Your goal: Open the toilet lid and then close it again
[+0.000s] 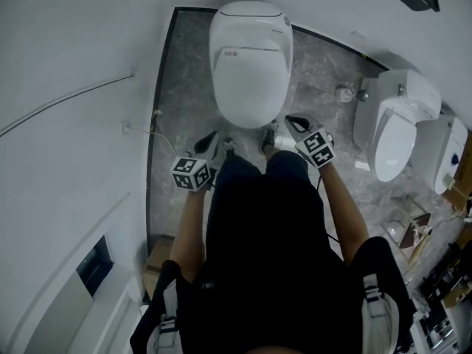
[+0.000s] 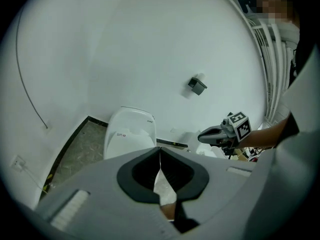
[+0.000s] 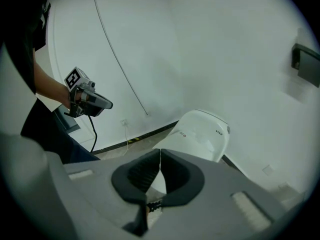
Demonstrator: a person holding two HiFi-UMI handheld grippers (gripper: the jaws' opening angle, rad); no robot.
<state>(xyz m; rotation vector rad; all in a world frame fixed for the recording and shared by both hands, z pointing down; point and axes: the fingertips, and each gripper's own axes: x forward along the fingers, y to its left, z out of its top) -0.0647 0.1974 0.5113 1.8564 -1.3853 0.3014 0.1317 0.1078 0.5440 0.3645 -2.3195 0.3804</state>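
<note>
Hovering just short of the toilet (image 1: pixel 249 87), which stands at the floor's far edge by the wall, the left tongs (image 1: pixel 212 140) and right tongs (image 1: pixel 293 122) are both pressed together and empty, its lid (image 1: pixel 247 50) down, so lifting and lowering seem still ahead.

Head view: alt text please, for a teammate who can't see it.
A white toilet with its lid down stands on a grey marbled floor, directly ahead of a person. The left gripper and right gripper, both shut, hang near its front edge, touching nothing.
</note>
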